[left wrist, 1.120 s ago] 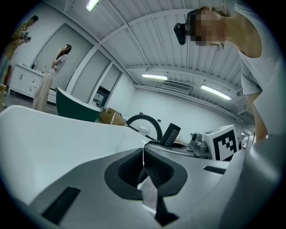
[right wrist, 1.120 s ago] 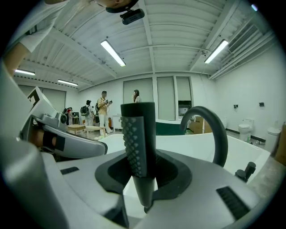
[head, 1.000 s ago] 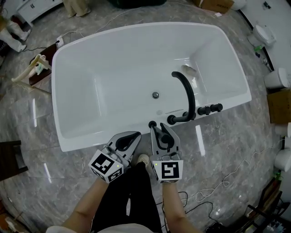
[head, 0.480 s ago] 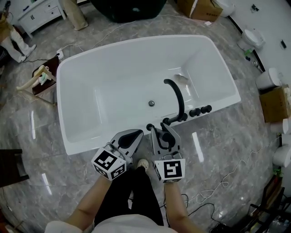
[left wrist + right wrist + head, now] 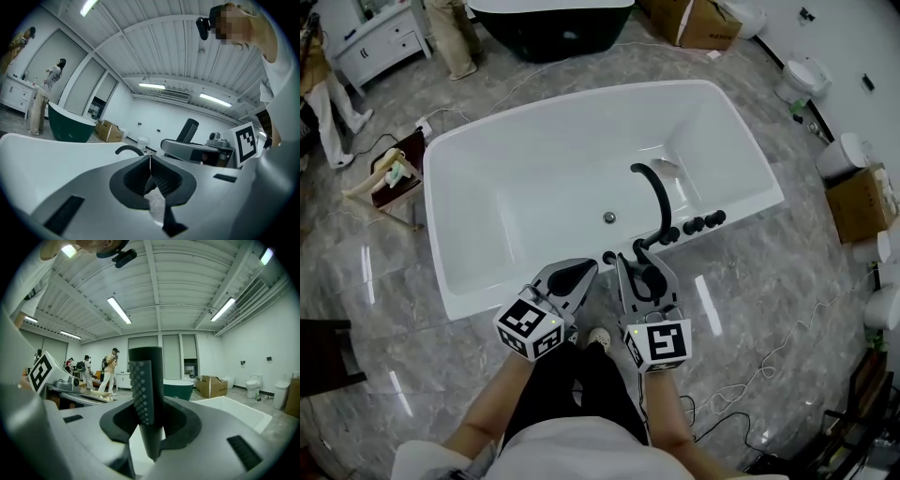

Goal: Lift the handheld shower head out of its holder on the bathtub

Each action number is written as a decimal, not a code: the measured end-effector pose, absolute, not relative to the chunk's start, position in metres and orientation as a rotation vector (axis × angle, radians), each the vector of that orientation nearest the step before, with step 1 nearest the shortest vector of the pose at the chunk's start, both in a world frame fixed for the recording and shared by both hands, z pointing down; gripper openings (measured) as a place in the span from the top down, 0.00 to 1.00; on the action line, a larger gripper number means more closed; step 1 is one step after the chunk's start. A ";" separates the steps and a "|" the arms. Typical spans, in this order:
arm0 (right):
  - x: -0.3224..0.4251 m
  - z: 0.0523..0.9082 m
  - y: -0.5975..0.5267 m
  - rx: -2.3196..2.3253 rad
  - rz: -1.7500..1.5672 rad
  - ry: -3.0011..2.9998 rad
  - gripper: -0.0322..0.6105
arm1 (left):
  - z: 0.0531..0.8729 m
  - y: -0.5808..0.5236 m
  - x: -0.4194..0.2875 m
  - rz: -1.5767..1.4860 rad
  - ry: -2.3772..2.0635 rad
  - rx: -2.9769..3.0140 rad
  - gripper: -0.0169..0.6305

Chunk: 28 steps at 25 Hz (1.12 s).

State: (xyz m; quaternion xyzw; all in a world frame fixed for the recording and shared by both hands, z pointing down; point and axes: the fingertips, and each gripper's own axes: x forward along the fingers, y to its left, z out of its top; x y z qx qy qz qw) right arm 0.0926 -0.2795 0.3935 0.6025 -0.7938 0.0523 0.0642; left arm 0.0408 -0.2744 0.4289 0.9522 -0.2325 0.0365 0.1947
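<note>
Floor: grey polished stone floor, with streaks of reflected light.
Middle: 1 white bathtub stands on it.
Far side: 1 dark tub, 1 cardboard box near it, 1 white cabinet.
Right side: 2 white toilets, then a second box.
Left side: a low wooden stand.
Near side: a thin white cable lies loose.

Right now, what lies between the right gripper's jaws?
The black handheld shower head, standing upright and gripped by the right gripper; the right gripper view shows it.
</note>
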 end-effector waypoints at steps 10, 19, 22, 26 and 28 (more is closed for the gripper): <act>0.116 0.348 -0.263 1.940 0.102 -2.372 0.77 | 0.395 -0.266 0.050 0.049 -0.599 2.709 0.95; 0.163 0.308 -0.243 2.141 0.072 -2.314 0.77 | 0.375 -0.253 0.092 0.058 -0.409 2.772 0.95; 0.185 0.298 -0.232 2.227 0.067 -2.275 0.77 | 0.370 -0.244 0.113 0.064 -0.316 2.799 0.95; 0.223 0.288 -0.208 2.344 0.045 -2.165 0.77 | 0.365 -0.230 0.145 0.074 -0.201 2.821 0.95; 0.240 0.286 -0.195 2.394 0.037 -2.106 0.77 | 0.364 -0.222 0.158 0.083 -0.146 2.824 0.95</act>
